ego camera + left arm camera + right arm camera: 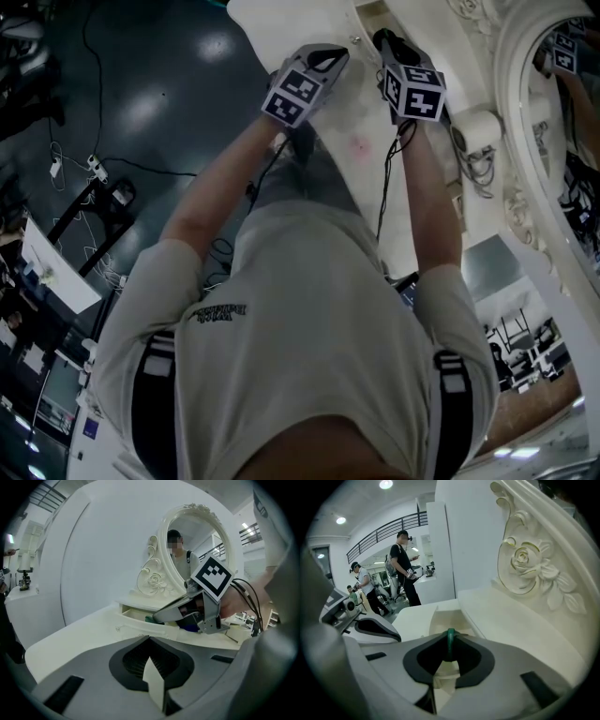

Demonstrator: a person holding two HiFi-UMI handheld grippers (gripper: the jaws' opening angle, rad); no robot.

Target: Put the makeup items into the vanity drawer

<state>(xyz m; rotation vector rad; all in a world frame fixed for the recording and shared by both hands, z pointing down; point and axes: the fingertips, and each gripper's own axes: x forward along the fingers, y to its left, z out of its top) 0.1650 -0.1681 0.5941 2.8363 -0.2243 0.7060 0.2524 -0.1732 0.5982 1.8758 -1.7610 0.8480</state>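
A white vanity (345, 117) fills the upper middle of the head view, its worktop (79, 632) curving away to the left in the left gripper view. At the back edge of the worktop stands an oval mirror (206, 534) in a carved frame, with a moulded rose (525, 566) low on the frame. Under the foot of the mirror a small drawer (132, 613) is pulled open toward the front. A person leans over the front edge of the worktop with both arms stretched toward that drawer. The right gripper (450, 639) points down at the open drawer, its tips over the drawer's mouth. Its jaws stand a little apart, with a thin green item (450, 643) upright between them and not squeezed. Whether the item already rests on the drawer's floor cannot be told. The left gripper (151, 660) hangs just beside the right one, above bare worktop. Its jaws are drawn together, and there is nothing between them.
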